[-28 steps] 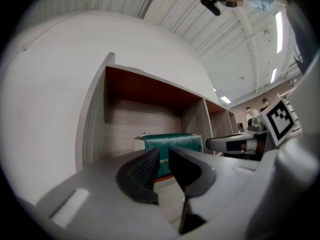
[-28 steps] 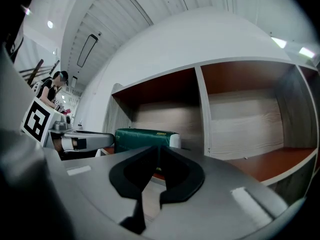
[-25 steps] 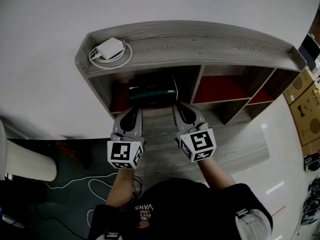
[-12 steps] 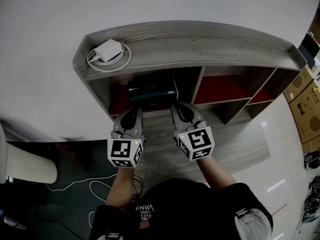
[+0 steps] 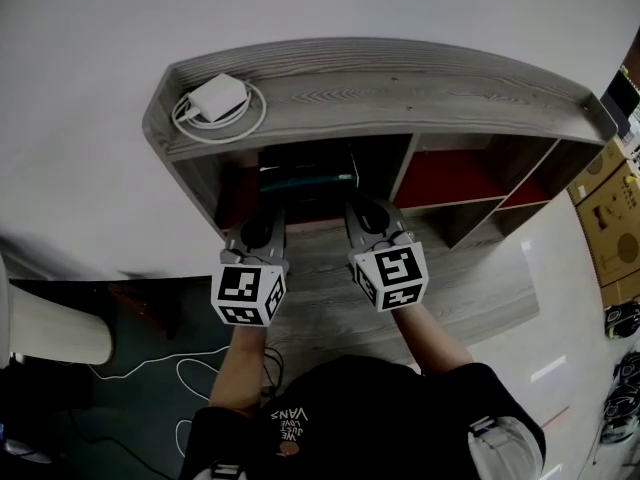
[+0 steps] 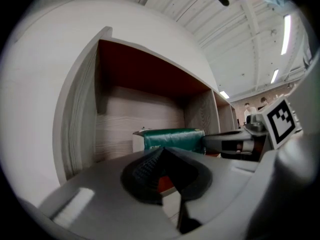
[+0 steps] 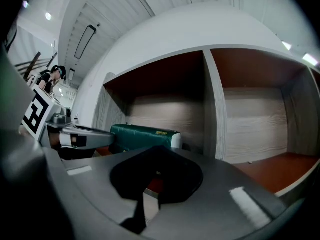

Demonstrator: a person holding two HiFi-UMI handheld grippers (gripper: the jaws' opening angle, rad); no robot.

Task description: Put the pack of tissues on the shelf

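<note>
The grey shelf (image 5: 420, 93) holds the pack of tissues (image 5: 305, 179) in its left compartment, at twelve o'clock of my left tool (image 5: 263, 224) and right tool (image 5: 367, 218). Both are pressed together, empty, probably to nudge it.

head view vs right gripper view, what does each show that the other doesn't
Only the head view shows the white charger with its coiled cable on top of the shelf, and the cardboard boxes at the right. Only the right gripper view shows ceiling lights and the compartments' wooden back wall. Both show the green pack of tissues lying in the shelf's left compartment, and the left hand-held gripper.
</note>
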